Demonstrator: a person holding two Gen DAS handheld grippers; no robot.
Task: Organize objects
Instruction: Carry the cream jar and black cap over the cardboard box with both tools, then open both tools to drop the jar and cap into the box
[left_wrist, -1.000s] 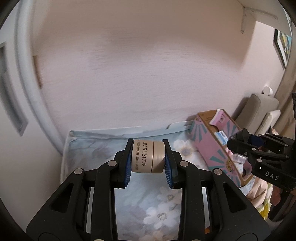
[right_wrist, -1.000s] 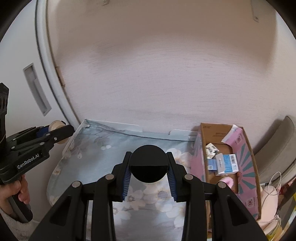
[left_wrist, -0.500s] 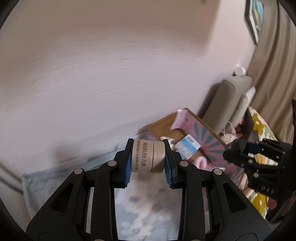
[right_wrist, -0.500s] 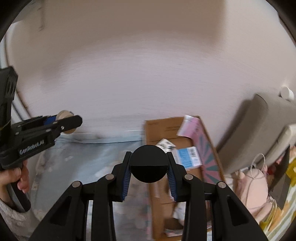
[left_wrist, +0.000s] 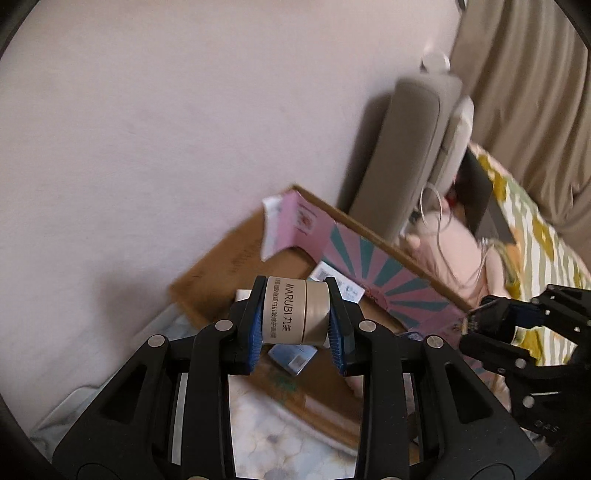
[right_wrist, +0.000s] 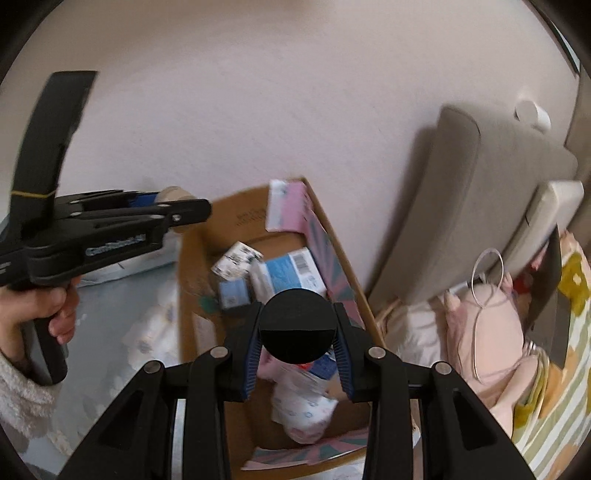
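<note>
My left gripper (left_wrist: 295, 321) is shut on a beige cream jar (left_wrist: 295, 314) printed MARUBI, held on its side above the near left edge of an open cardboard box (left_wrist: 229, 254). My right gripper (right_wrist: 297, 332) is shut on a round black object (right_wrist: 297, 325) and hangs over the same box (right_wrist: 192, 258), which has pink and teal flaps. Several small packets (right_wrist: 288, 273) lie in the box. The left gripper also shows in the right wrist view (right_wrist: 177, 210), at the box's far left corner. The right gripper also shows in the left wrist view (left_wrist: 476, 325).
The box sits against a pale pink wall on a light blue floral cloth (right_wrist: 122, 325). A grey cushion (right_wrist: 480, 206) and a pink soft toy with a white cable (right_wrist: 487, 325) lie to the right, on striped bedding (right_wrist: 554, 406). A curtain (left_wrist: 524, 92) hangs at far right.
Both grippers have swung right, from over the floral cloth to over the cardboard box. Each still holds its object.
</note>
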